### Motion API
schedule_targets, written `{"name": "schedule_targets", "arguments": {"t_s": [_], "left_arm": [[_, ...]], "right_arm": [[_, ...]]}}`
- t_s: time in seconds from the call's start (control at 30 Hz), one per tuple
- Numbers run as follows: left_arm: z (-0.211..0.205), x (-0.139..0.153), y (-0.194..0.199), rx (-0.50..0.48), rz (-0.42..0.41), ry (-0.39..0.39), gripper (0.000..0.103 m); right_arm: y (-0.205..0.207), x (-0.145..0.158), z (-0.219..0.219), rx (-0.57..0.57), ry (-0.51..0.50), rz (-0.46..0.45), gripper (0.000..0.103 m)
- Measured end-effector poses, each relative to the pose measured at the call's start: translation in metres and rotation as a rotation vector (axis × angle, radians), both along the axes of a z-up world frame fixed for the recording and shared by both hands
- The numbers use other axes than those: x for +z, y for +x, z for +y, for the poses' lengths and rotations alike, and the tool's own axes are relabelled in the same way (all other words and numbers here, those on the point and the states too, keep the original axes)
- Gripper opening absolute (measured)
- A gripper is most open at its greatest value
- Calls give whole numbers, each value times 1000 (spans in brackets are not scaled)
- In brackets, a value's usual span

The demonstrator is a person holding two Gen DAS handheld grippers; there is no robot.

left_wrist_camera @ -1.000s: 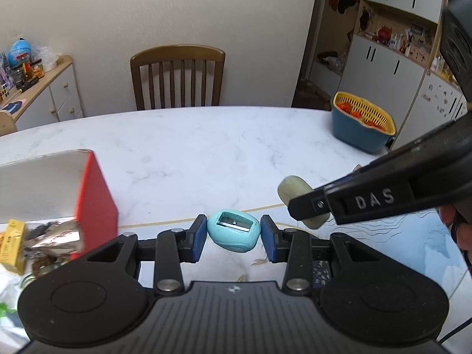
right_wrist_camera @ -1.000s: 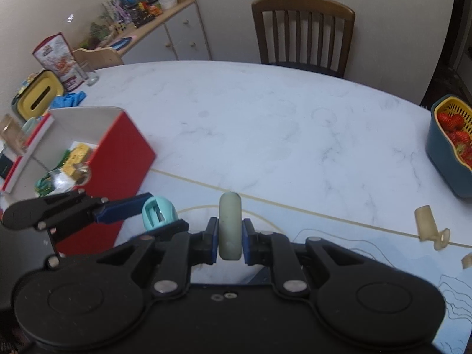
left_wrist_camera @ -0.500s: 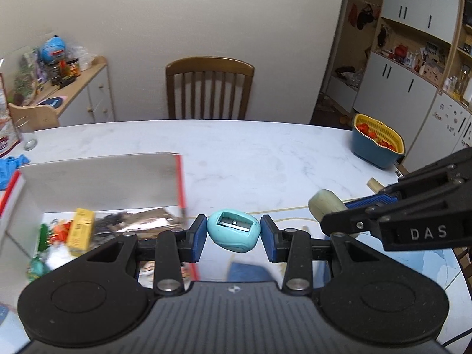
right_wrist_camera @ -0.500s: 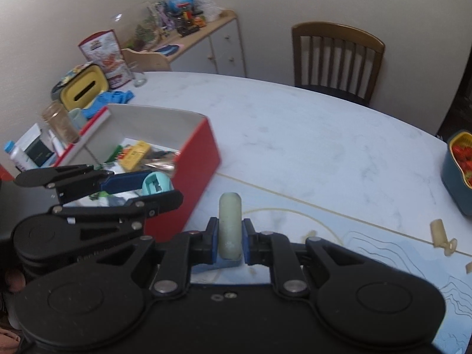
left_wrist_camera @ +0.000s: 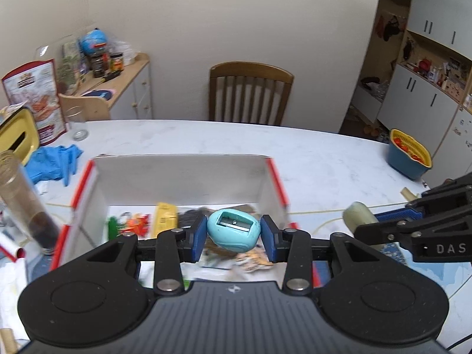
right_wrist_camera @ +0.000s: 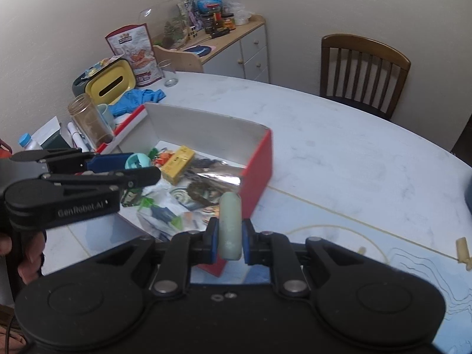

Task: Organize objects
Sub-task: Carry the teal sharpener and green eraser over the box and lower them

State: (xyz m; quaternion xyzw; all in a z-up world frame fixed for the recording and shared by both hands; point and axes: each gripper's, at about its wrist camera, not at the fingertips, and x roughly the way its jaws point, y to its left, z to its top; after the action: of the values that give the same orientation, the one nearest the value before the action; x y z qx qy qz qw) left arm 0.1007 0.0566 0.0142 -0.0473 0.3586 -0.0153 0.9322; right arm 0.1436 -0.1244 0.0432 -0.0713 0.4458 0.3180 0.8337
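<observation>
My left gripper (left_wrist_camera: pixel 233 237) is shut on a teal egg-shaped pencil sharpener (left_wrist_camera: pixel 233 230) and holds it above the open red-and-white box (left_wrist_camera: pixel 183 174). My right gripper (right_wrist_camera: pixel 230 242) is shut on a pale green eraser (right_wrist_camera: pixel 230 224), held upright over the box's near right corner (right_wrist_camera: pixel 259 162). The right gripper shows in the left wrist view (left_wrist_camera: pixel 413 230) just right of the box. The left gripper shows in the right wrist view (right_wrist_camera: pixel 126 168) with the sharpener (right_wrist_camera: pixel 137 160) over the box's left part. The box holds a yellow packet (right_wrist_camera: pixel 178 163), foil and several small items.
A tall glass jar (left_wrist_camera: pixel 20 200), blue gloves (left_wrist_camera: pixel 54 162), a yellow-lidded bin (right_wrist_camera: pixel 110 84) and a snack bag (right_wrist_camera: pixel 132 53) stand left of the box. A blue basket of strawberries (left_wrist_camera: pixel 408 159) sits far right. A wooden chair (left_wrist_camera: pixel 250 94) stands behind the marble table (left_wrist_camera: pixel 324 159).
Both grippers moved left with their objects, from beside the box's red side to above its open top. The box's inside has come into full view.
</observation>
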Motion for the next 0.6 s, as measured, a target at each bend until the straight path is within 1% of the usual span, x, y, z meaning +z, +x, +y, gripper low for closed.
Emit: {"name": "schedule_targets", "arguments": {"t_s": [0.2, 0.33, 0.5, 0.6], "left_arm": [[41, 1, 2, 24, 10, 1, 39], [61, -3, 8, 27, 22, 14, 39], [80, -16, 23, 28, 58, 6, 39], [89, -28, 36, 33, 101, -6, 39]], "right_arm": [[-1, -2, 27, -2, -2, -4, 14], [1, -5, 44, -11, -4, -12, 14], [12, -18, 61, -37, -3, -1, 14], [18, -28, 74, -44, -10, 5, 14]]}}
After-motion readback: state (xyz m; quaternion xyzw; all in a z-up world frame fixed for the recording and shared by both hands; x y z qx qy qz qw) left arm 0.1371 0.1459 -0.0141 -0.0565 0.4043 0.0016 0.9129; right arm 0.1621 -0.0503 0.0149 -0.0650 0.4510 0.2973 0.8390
